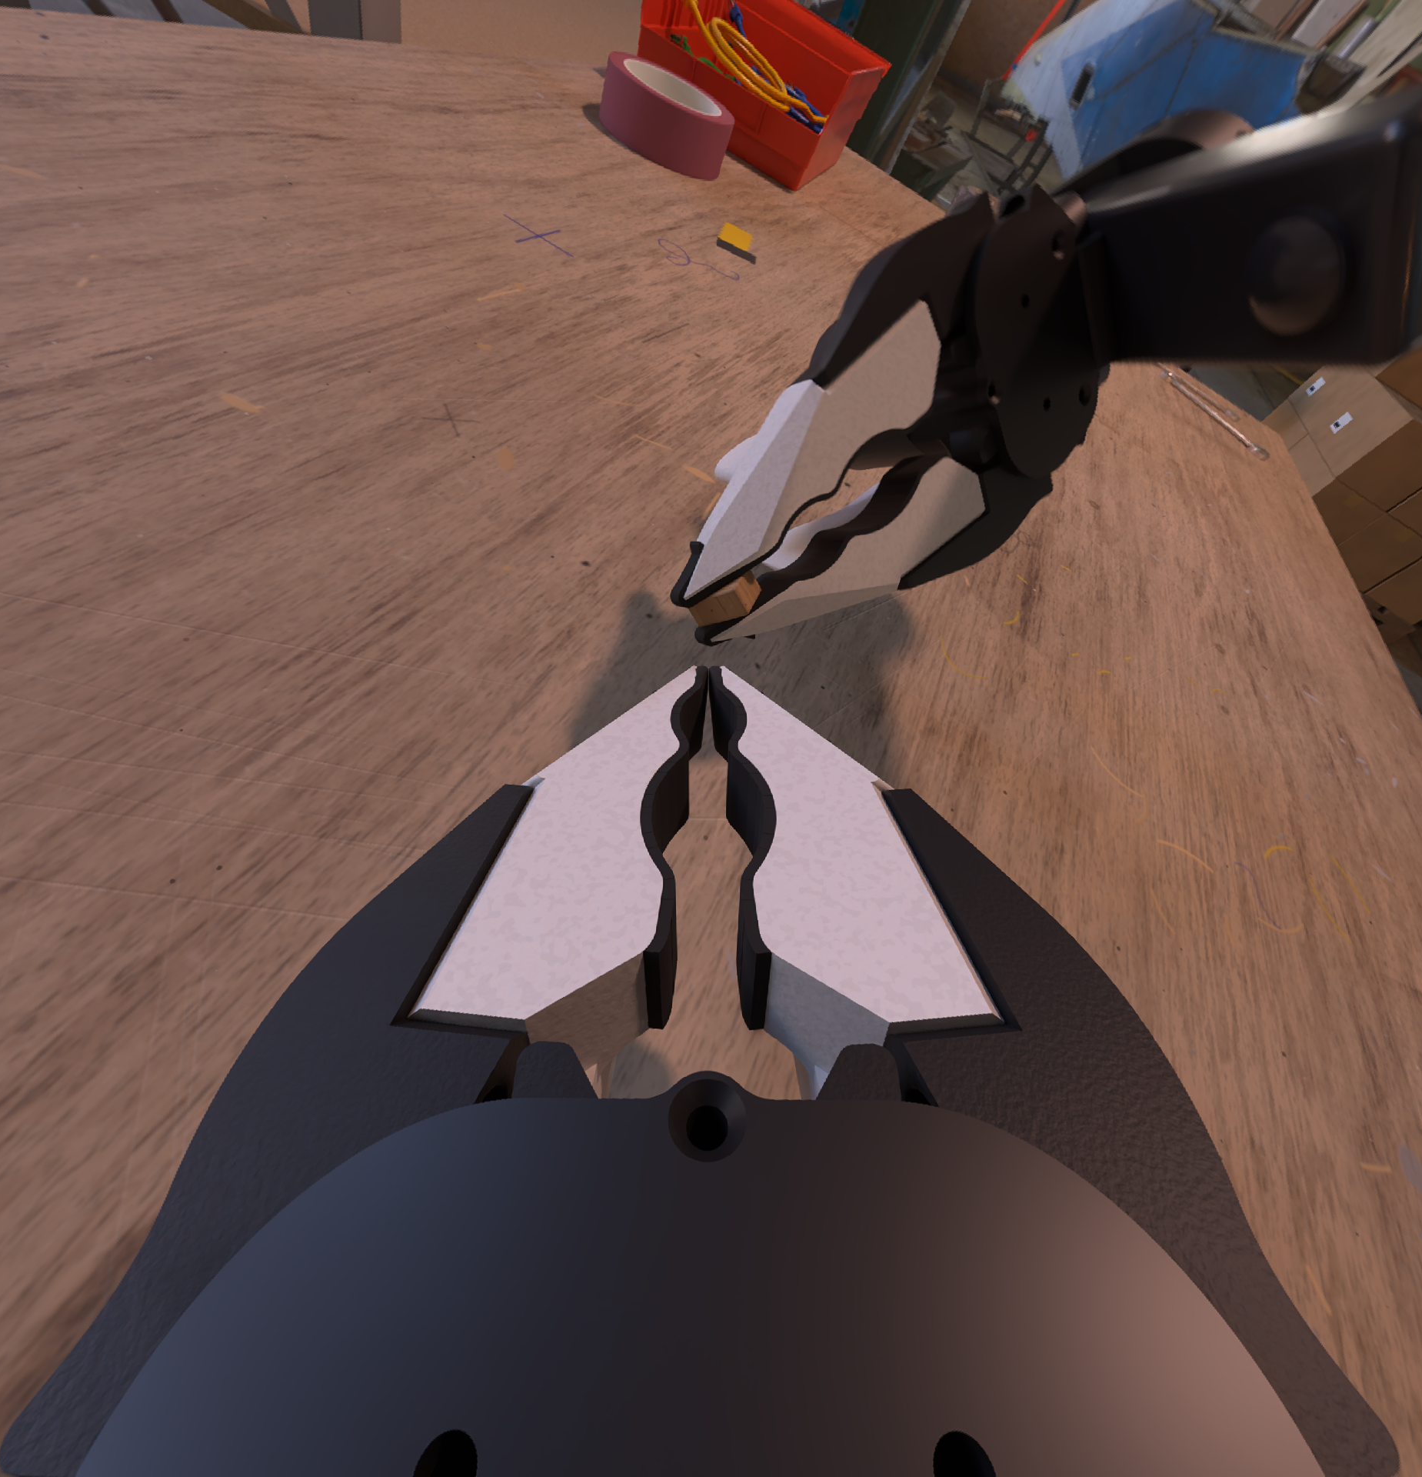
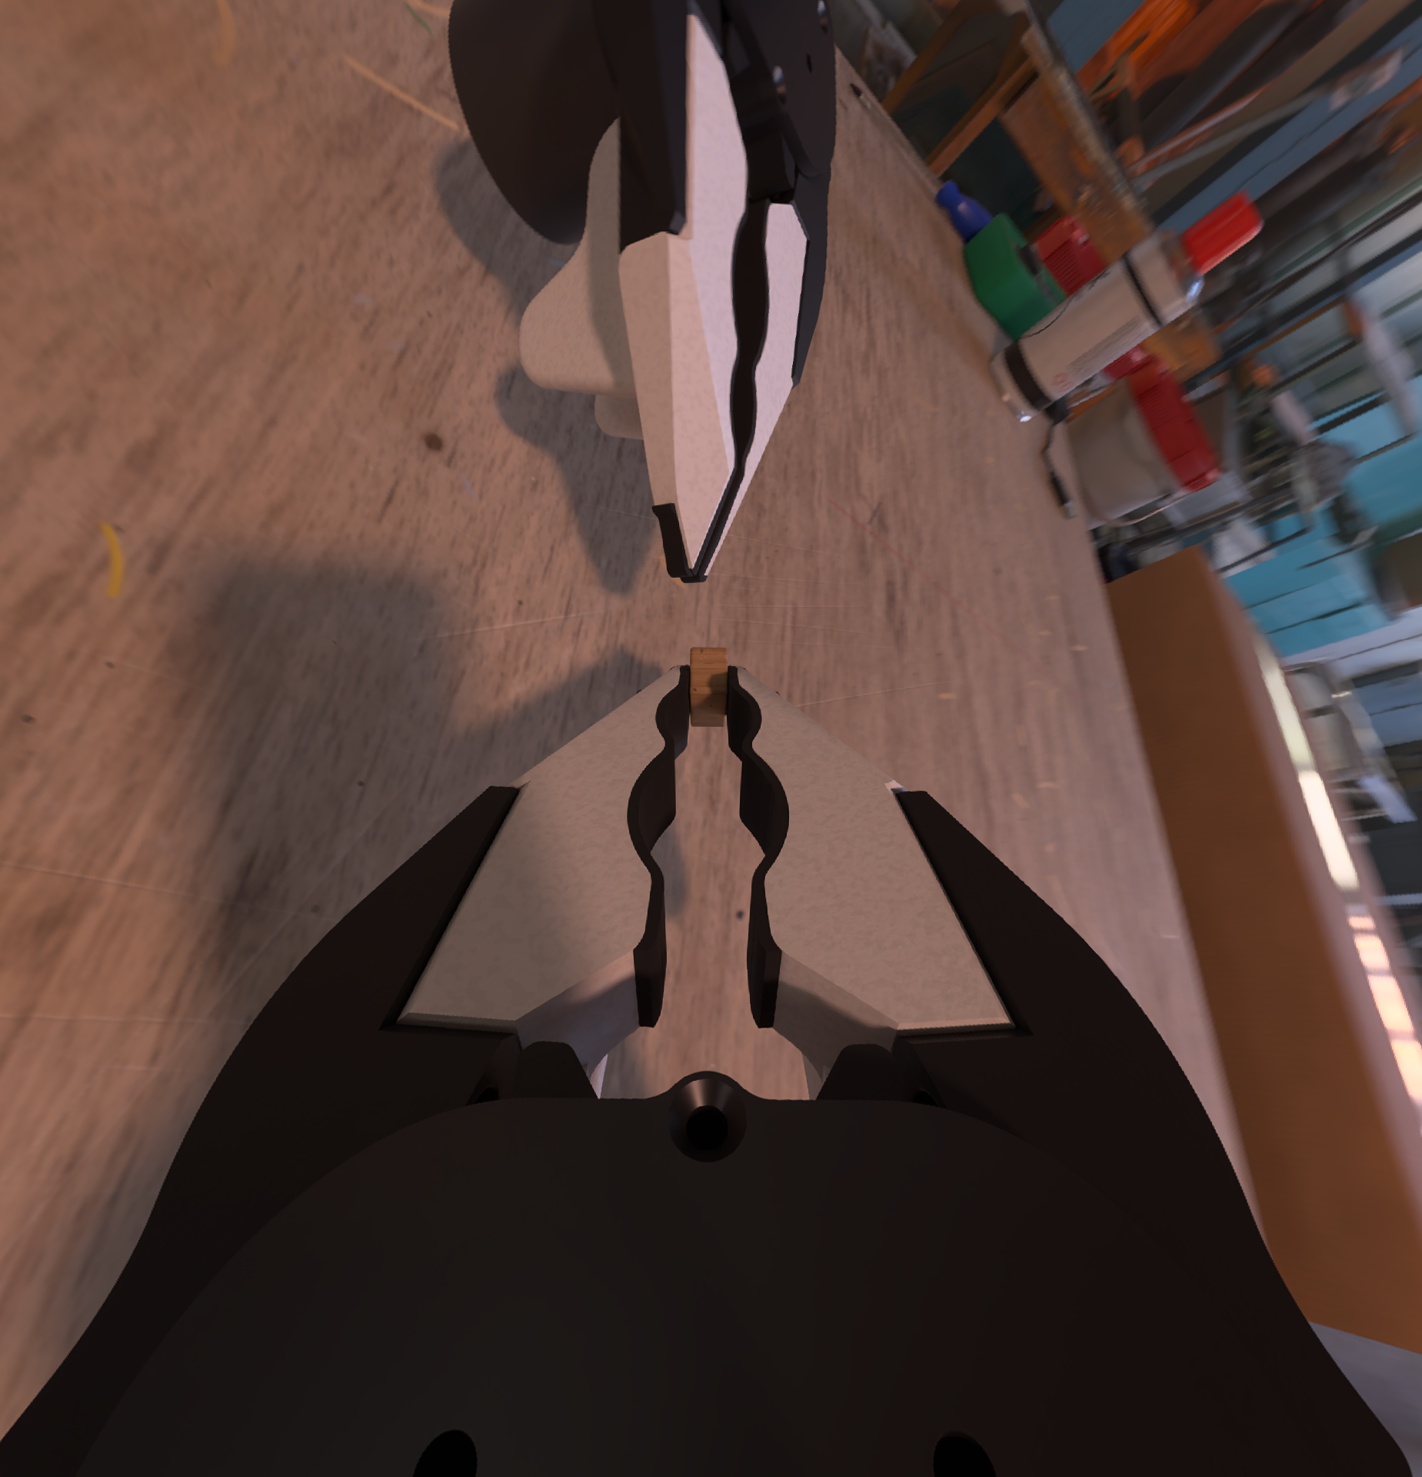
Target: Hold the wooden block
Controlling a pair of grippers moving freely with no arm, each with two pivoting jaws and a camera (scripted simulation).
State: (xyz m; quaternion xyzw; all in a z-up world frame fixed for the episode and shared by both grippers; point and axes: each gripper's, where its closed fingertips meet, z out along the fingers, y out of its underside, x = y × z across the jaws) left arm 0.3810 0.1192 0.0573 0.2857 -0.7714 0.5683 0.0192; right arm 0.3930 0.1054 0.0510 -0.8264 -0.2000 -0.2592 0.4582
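A small wooden block (image 2: 707, 686) is pinched between the fingertips of my right gripper (image 2: 707, 678), which is shut on it above the wooden table. In the left wrist view the same block (image 1: 723, 601) shows in the right gripper (image 1: 711, 615), just ahead and to the right of my left gripper. My left gripper (image 1: 708, 673) is shut and empty, its tips a short way from the block. In the right wrist view the left gripper (image 2: 691, 571) points toward the block from the far side, with a small gap between them.
A wooden table (image 1: 292, 479) carries a pink tape roll (image 1: 663, 112), a red bin with cables (image 1: 763, 80) and a small yellow block (image 1: 735, 240) at the far end. Bottles (image 2: 1091, 320) stand along the table's right edge. Cardboard boxes (image 1: 1379, 495) lie beyond the table.
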